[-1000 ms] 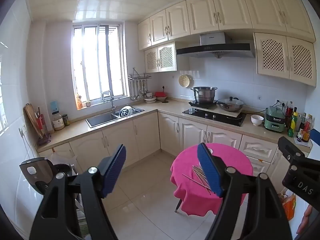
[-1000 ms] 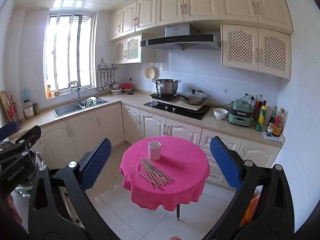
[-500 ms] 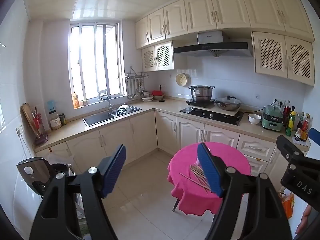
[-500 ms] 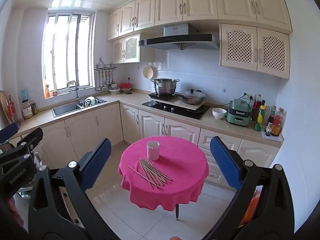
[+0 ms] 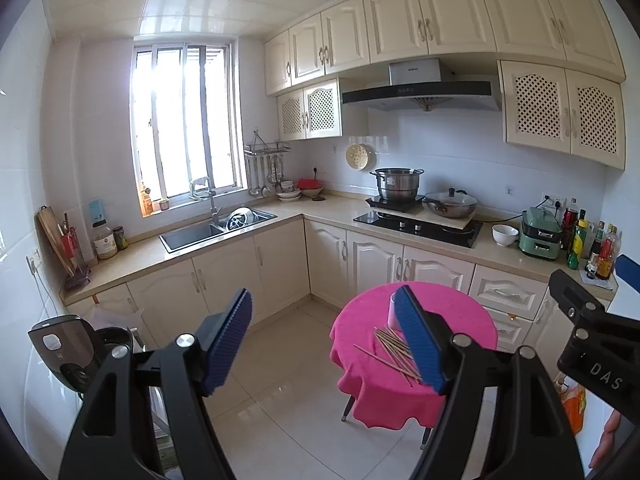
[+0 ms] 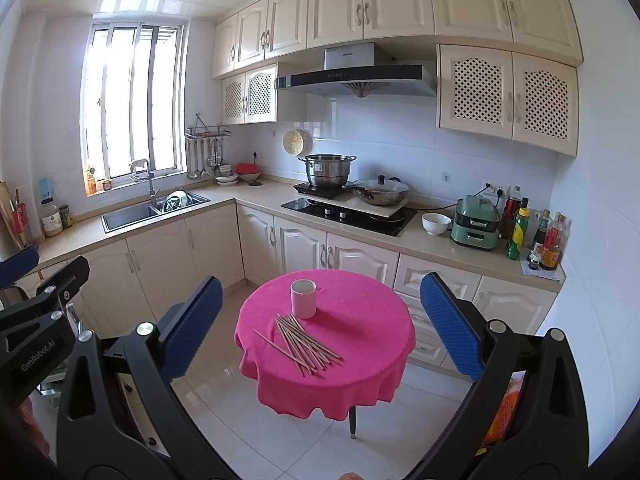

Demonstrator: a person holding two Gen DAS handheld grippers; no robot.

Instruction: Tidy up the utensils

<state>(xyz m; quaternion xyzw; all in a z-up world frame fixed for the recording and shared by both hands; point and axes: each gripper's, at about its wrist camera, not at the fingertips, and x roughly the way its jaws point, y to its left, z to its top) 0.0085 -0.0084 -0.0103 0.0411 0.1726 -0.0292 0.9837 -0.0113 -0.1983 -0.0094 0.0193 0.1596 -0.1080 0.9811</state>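
A loose pile of wooden chopsticks [image 6: 306,342] lies on a small round table with a pink cloth [image 6: 360,320]. A pink cup [image 6: 303,298] stands upright just behind the pile. In the left wrist view the chopsticks [image 5: 390,350] and the cup [image 5: 392,312] are partly hidden behind the right finger. My left gripper [image 5: 326,340] is open and empty, high above the floor and left of the table. My right gripper [image 6: 320,328] is open and empty, well short of the table.
An L-shaped counter [image 6: 248,196] holds a sink [image 6: 132,214], a hob with pots [image 6: 348,204], a white bowl [image 6: 436,223], a green appliance [image 6: 476,222] and bottles [image 6: 536,236]. A black appliance [image 5: 68,350] stands at the left. The floor [image 6: 400,420] is tiled.
Both views have shifted slightly: the table sits a little further left and further off in the frames. Both grippers stay open.
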